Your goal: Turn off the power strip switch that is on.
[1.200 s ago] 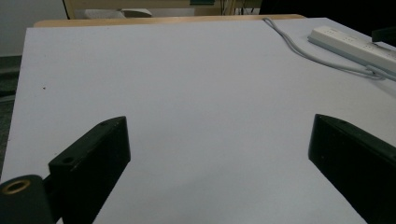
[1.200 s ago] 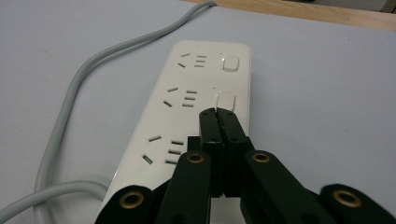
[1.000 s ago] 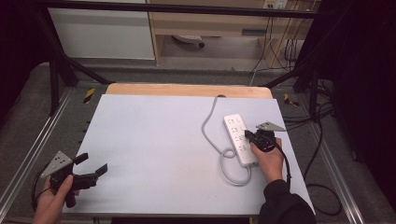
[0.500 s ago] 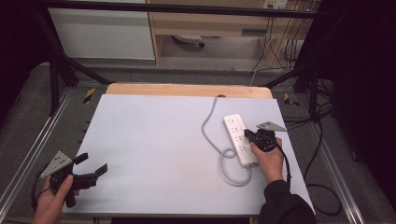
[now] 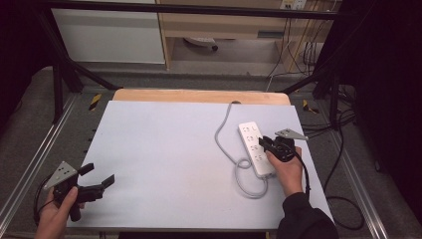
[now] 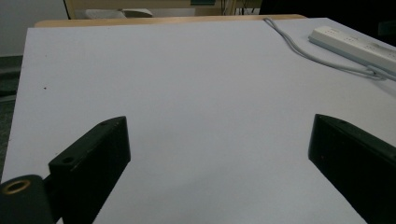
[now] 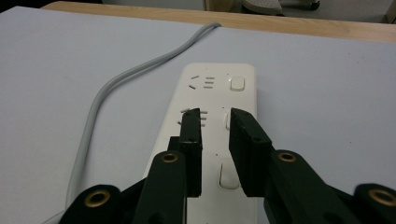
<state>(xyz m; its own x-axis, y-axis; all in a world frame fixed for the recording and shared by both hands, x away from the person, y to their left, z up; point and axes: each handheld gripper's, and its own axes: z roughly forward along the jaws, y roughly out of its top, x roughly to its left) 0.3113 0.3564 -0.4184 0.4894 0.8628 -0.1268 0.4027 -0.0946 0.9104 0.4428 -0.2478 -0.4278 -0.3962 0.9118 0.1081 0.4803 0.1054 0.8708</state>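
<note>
A white power strip [image 5: 255, 149] lies on the right half of the pale grey table [image 5: 164, 149], and its grey cable [image 5: 222, 134] loops back beside it. My right gripper [image 5: 264, 144] hovers low over the strip's middle sockets [image 7: 219, 79]. Its jaws have just been opening, stand a small gap apart [image 7: 215, 114] and have nothing between them. My left gripper [image 5: 99, 173] rests at the table's front left corner, far from the strip. It is wide open and empty [image 6: 219, 135]. The strip [image 6: 355, 44] shows far off at the upper right of the left gripper view.
A wooden strip [image 5: 199, 95] borders the table's far edge. Metal rails [image 5: 30, 164] run along both sides, with cables [image 5: 343, 149] on the floor at the right. White cabinets [image 5: 109, 35] stand beyond the table.
</note>
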